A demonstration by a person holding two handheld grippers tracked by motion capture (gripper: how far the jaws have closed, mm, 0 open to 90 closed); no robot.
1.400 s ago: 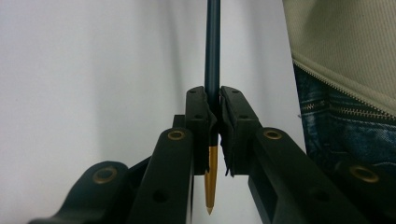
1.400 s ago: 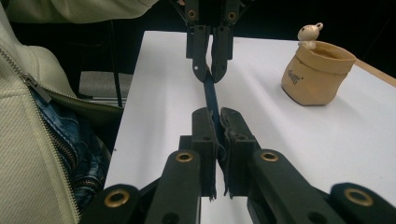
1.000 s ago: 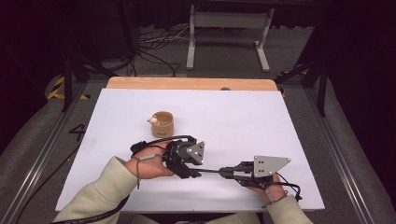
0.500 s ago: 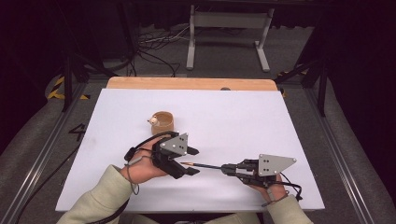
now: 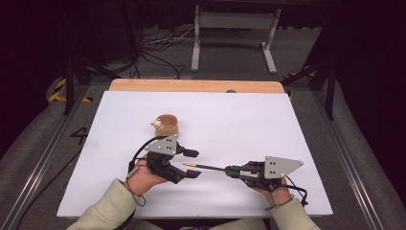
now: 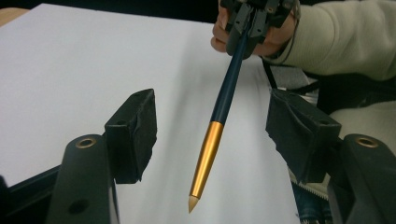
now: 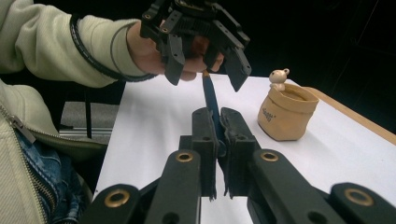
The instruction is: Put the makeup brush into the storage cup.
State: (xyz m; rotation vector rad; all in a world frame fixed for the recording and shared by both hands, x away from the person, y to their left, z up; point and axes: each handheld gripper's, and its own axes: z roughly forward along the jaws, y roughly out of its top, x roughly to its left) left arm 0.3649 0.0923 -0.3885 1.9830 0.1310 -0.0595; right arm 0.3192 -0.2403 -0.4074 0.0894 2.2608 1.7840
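Over the white table (image 5: pixel 287 124), the right tool (image 5: pixel 235 170) clenches a dark pen (image 5: pixel 207 166) whose gold tip points leftward between the left tool (image 5: pixel 192 163)'s jaws, which have just been opening, touching neither.

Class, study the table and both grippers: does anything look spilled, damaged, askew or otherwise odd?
Nothing stands out. The pen is clamped straight in the right gripper, its gold end between the open left gripper's fingers, which have just been opening. The small tan pouch stands upright on the white table.
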